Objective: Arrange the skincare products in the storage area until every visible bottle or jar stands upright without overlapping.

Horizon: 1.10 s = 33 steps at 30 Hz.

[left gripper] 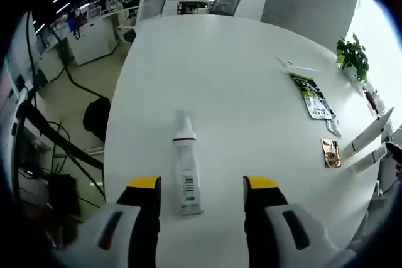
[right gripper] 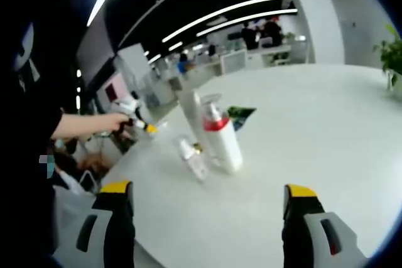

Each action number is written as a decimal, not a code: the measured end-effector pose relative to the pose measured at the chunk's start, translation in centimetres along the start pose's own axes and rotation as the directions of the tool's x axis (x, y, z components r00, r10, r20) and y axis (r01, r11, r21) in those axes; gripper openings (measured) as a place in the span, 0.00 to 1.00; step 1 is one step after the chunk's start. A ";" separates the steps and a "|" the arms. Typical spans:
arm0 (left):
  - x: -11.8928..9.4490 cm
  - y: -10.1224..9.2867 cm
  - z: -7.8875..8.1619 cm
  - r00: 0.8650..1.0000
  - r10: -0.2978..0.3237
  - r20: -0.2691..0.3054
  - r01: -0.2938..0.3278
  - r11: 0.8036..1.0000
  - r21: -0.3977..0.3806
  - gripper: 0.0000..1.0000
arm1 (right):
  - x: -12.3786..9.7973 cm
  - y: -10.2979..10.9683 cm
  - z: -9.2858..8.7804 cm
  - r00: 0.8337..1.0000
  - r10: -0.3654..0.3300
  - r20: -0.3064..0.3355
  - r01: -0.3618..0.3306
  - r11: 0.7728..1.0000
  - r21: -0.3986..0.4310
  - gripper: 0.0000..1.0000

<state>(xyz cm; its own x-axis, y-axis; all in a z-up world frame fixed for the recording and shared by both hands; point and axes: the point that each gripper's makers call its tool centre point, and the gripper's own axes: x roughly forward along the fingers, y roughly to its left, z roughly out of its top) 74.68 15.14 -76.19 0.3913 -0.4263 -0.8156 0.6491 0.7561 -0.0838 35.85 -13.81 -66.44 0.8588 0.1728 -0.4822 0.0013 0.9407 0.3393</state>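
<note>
Skincare tube (left gripper: 185, 166) lies flat on the white tabletop (left gripper: 251, 123) just ahead of my left hand-held gripper (left gripper: 201, 187), its cap pointing away from me, its near end between the yellow tips and closer to the left one. That gripper's jaws stand wide and hold nothing. My right hand-held gripper (right gripper: 206, 194) is also spread wide and empty. Ahead of it, well apart, a pump bottle (right gripper: 221, 136) with a red collar stands upright, a tall white tube (right gripper: 190, 114) just behind it, and a small white bottle (right gripper: 191, 157) lies tipped beside them.
</note>
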 end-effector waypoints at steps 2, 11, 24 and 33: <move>0.4 0.1 0.1 1.000 -0.005 -0.008 0.005 1.000 -0.009 0.44 | 0.0 0.0 -0.1 1.000 -0.002 0.001 0.002 1.000 0.003 0.97; 1.6 0.9 0.0 0.998 0.028 -0.054 -0.027 0.999 0.018 0.37 | -0.2 -0.5 -0.7 1.000 -0.011 -0.013 0.011 1.000 0.013 0.97; 2.0 2.0 -0.7 0.992 0.080 -0.097 -0.076 0.996 0.037 0.23 | -0.2 -0.4 -0.8 1.000 -0.004 -0.024 0.005 1.000 0.009 0.95; 1.5 2.1 -0.7 0.991 0.081 -0.104 -0.079 0.997 0.019 0.22 | -0.7 -0.6 -0.5 1.000 -0.018 -0.012 0.018 1.000 0.013 0.95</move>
<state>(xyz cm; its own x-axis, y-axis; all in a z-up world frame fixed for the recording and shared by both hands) 76.13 16.42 -78.02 0.3726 -0.3102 -0.8746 0.6283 0.7780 -0.0083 34.97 -14.35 -66.66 0.8527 0.1594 -0.4975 0.0233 0.9398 0.3410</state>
